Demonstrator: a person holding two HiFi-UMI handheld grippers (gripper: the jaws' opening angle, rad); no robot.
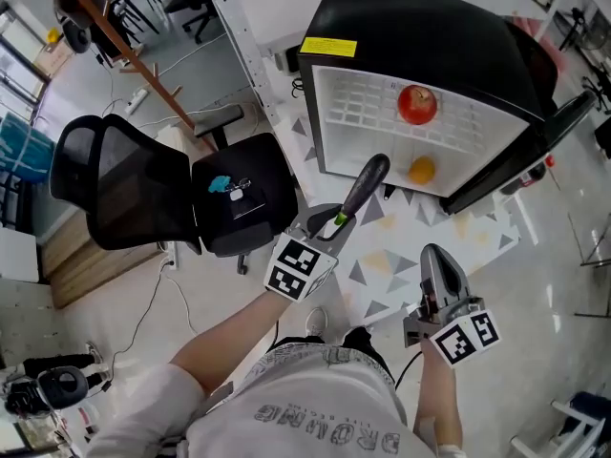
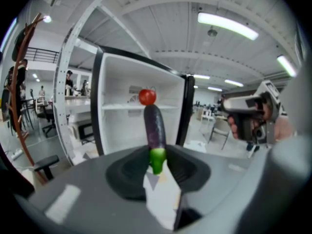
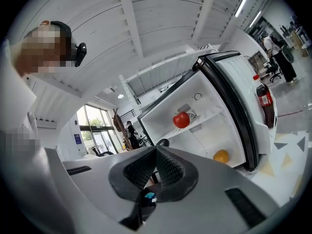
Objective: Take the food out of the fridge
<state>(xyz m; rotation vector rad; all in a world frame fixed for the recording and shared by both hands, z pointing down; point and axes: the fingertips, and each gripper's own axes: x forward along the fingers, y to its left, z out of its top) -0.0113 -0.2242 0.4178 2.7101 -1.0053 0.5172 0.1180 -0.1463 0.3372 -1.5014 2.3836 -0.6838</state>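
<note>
Eggplant (image 1: 368, 181) clamped in left gripper (image 1: 334, 223), pointing at the fridge (image 1: 410, 22)
Empty, closed right gripper (image 1: 435, 253) lies nearest the orange (image 1: 422, 170), straight up-frame.

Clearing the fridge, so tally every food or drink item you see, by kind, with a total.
eggplant, gripped in the left claw: 1
red round fruit, on the shelf: 1
orange round fruit, at the fridge bottom: 1
bottle, in the door: 1
Total: 4
</note>
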